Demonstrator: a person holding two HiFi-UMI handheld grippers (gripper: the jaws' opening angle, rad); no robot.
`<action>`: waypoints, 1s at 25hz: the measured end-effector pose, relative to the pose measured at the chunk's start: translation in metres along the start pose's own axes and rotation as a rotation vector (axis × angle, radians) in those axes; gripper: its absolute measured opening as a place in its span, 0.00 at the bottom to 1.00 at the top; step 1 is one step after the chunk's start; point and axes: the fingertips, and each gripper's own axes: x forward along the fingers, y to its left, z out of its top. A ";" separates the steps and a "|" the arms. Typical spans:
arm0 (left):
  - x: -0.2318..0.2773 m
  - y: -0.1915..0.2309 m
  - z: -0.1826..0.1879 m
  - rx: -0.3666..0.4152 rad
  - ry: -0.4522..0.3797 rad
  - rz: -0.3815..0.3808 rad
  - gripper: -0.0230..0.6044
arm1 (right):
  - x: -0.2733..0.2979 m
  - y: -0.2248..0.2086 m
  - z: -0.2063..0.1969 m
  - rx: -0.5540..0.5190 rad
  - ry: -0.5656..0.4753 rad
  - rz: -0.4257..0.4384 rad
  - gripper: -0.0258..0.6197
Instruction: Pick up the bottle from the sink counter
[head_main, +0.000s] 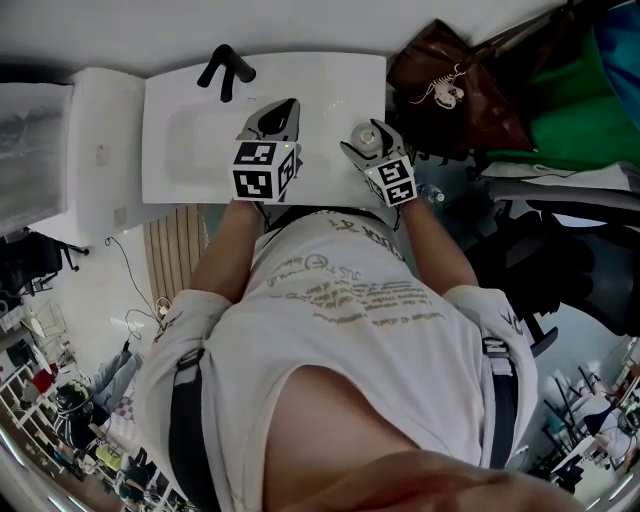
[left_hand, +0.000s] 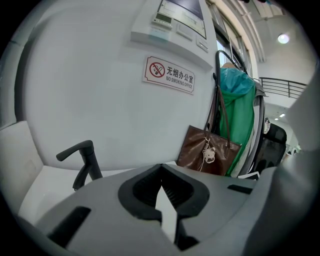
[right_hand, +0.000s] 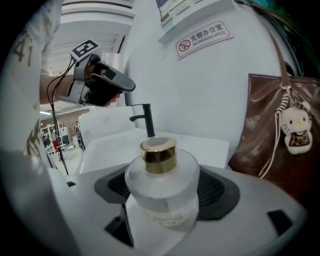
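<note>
Right gripper (head_main: 372, 142) had its jaws spread wide to either side of the bottle, and no view showed the pads pressing on the glass. Left gripper (left_hand: 161, 167) was held over the basin with its jaw tips together and nothing between them.

A white sink counter (head_main: 330, 170) filled the scene in front of the person, with a shallow basin (head_main: 190, 140) sunk into its left part. A brown handbag (right_hand: 280, 150) with a small plush charm leaned against the wall just beyond the counter's right end. A black faucet (head_main: 225, 70) stood at the back of the basin.

The frosted glass bottle (right_hand: 162, 200) stood upright on the flat part of the counter to the right of the basin, near the handbag. It was squat and round, and a gold cap (right_hand: 158, 155) topped its short neck.

The step in hand looked like the final approach before the grasp. A good grip would probably sit on the broad body below the shoulder, not on the narrow cap. The round wall could slip sideways out of an off-centre pinch, so the bottle likely needed to stay midway between the pads. Closing evenly and gently seemed wise, since the glass might skid or tip on the smooth counter. A straight upward lift would then keep it clear of the handbag.
</note>
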 end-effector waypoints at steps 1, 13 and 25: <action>0.000 0.000 0.000 0.000 0.000 -0.001 0.07 | 0.001 -0.001 0.000 0.000 0.002 -0.007 0.57; 0.003 -0.001 0.001 -0.001 0.000 -0.018 0.07 | -0.002 -0.001 0.006 0.004 0.047 -0.044 0.57; 0.010 -0.004 0.012 -0.016 -0.035 -0.041 0.07 | -0.010 -0.015 0.053 -0.014 0.036 -0.118 0.56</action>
